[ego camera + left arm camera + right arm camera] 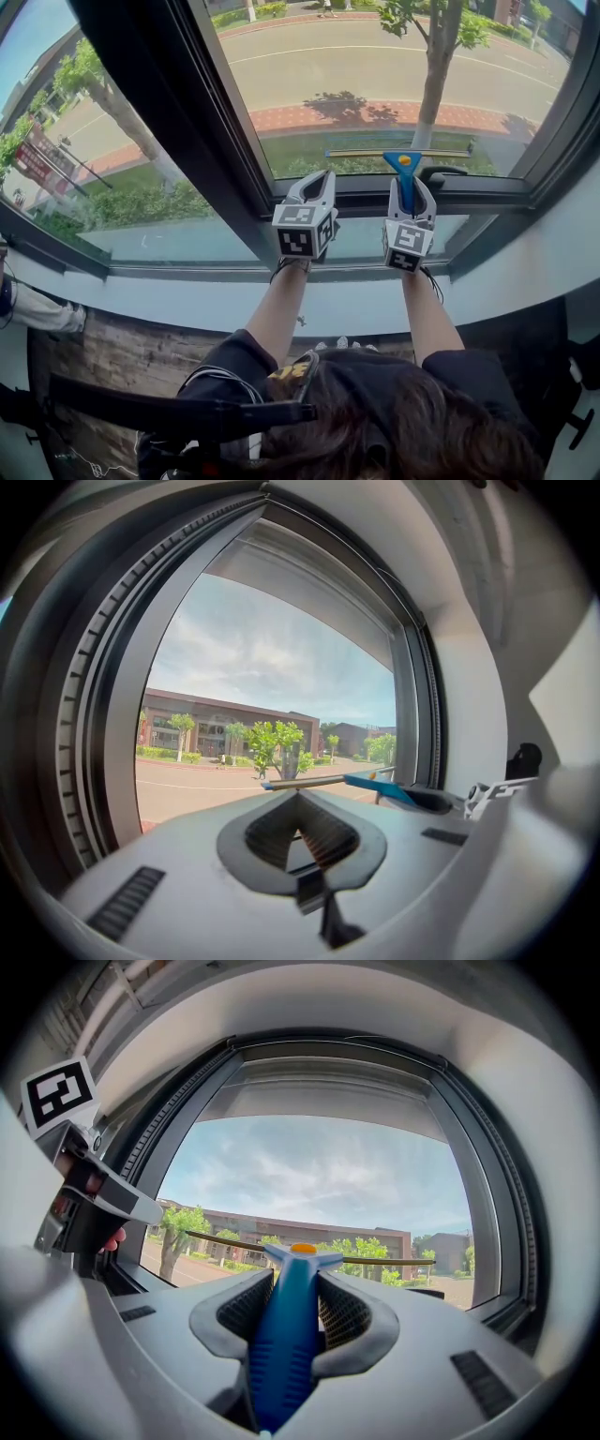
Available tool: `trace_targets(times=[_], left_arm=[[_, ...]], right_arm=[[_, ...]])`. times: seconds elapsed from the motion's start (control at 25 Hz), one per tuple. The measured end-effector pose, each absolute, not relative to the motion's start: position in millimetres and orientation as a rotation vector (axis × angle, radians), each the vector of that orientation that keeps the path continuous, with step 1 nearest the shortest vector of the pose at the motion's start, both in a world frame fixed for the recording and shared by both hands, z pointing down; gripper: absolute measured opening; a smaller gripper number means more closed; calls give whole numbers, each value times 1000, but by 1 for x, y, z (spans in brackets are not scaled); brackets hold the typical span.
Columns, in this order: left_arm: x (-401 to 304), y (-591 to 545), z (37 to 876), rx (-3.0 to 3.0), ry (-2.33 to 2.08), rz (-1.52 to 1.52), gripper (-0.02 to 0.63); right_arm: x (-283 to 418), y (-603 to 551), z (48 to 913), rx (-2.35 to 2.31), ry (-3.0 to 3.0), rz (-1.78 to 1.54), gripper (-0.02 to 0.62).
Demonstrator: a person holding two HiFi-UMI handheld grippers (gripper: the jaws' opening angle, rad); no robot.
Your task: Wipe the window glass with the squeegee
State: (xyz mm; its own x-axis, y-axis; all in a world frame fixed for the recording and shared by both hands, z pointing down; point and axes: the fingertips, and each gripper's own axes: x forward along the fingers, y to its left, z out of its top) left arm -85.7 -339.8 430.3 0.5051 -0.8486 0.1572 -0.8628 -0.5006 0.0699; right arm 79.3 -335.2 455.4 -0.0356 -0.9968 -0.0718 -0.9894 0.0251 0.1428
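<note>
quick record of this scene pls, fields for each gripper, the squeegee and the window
left gripper: jaws together, nothing between them, beside the right one
right gripper: shut on the squeegee's blue handle
squeegee: blade horizontal, across the low part of the pane
window glass: the pane ahead of both grippers
window frame: dark, just below the blade

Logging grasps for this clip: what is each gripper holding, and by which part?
The right gripper is shut on the squeegee, clamped round its blue handle below the blade. The left gripper holds nothing; its jaws are together.
</note>
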Motion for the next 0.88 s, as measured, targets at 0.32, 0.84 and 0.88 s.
trace_targets(times=[0.32,0.84,0.88], left_arm=[[-87,-335,427,2603,-1490,153,2],[-88,-331,421,2598,-1502,144,2],[-89,-328,420,2598,-1497,131,2]], right_arm=[[75,-334,474,2117,-2222,-118,143],[76,-330,458,2130,-2271,-107,143],[76,-324,449,2134,-2285,-137,143]])
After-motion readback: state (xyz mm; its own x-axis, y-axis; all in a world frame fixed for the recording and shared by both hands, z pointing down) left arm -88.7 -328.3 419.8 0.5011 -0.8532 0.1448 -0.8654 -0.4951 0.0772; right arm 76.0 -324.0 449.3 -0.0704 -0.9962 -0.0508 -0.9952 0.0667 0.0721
